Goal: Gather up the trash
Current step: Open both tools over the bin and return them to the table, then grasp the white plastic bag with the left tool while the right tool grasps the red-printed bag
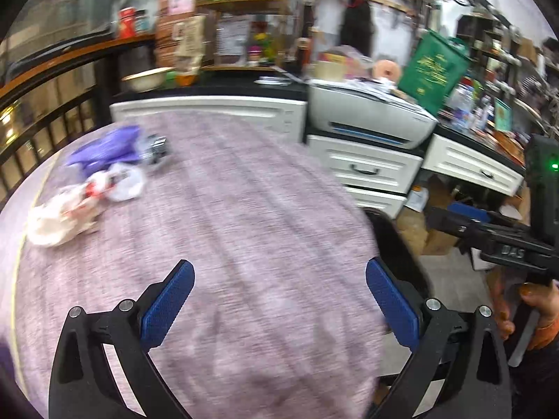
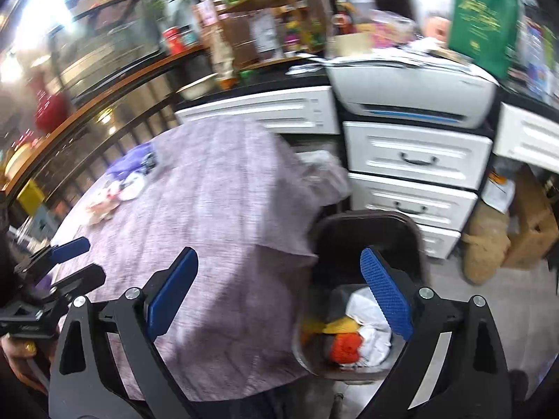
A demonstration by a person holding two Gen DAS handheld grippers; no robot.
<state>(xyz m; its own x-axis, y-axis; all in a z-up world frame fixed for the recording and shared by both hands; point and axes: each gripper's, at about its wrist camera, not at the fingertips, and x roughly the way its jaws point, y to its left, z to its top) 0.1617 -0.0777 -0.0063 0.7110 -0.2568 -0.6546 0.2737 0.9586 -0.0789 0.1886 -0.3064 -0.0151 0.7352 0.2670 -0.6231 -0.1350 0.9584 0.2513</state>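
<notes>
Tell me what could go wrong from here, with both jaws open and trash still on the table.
The leftover trash, the purple wrapper, the white wrapper and the crumpled paper, lies clustered at the far edge of the table, so a grab may push pieces off. It looks light and could slip from the left gripper on the way. The bin sits low beside the table, under the right gripper; a drop could miss.

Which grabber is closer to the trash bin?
Right. The right gripper hovers open beside the bin, one finger over its rim. The left gripper hovers open over the table, farther from it.
</notes>
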